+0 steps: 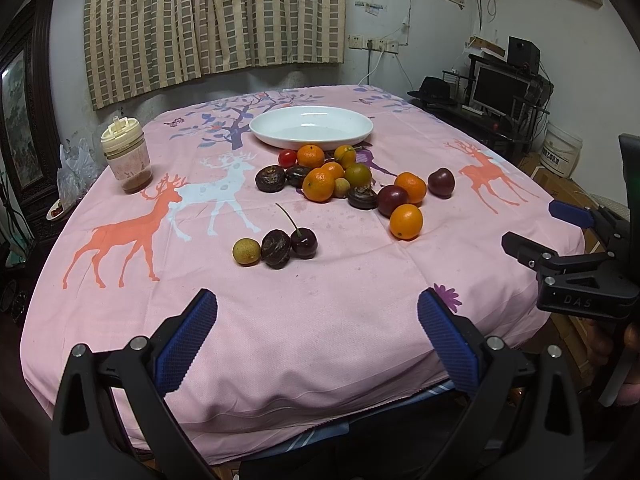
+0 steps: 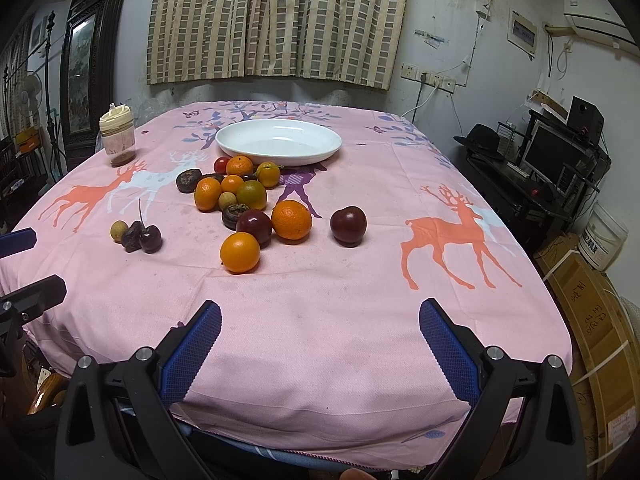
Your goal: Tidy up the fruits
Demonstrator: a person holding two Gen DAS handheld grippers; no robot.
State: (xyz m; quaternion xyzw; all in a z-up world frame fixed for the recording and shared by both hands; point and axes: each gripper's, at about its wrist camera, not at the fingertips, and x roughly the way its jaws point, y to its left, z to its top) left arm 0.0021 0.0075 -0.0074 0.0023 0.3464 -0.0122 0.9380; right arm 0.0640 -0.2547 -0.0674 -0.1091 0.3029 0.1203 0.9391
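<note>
- Left gripper [image 1: 318,332]: black frame, blue ribbed pads; we see its jaws spread wide and empty, low over the near edge of the pink deer-print tablecloth [image 1: 340,300].
- Small trio, left: yellowish round longan [image 1: 246,251], dark wrinkled fruit [image 1: 276,248] and stemmed dark cherry [image 1: 304,242], touching one another, ahead of the left jaws and well apart from them.
- Main heap of oranges and dark plums [image 2: 248,204]: centre, just before the empty white oval dish [image 2: 279,142].
- Advice: we judge it best to take outlying fruit first, closing gently across the widest part.
- Right gripper [image 2: 320,334]: jaws likewise wide and empty; nearest orange [image 2: 240,252] lies ahead, slightly left, apart.
</note>
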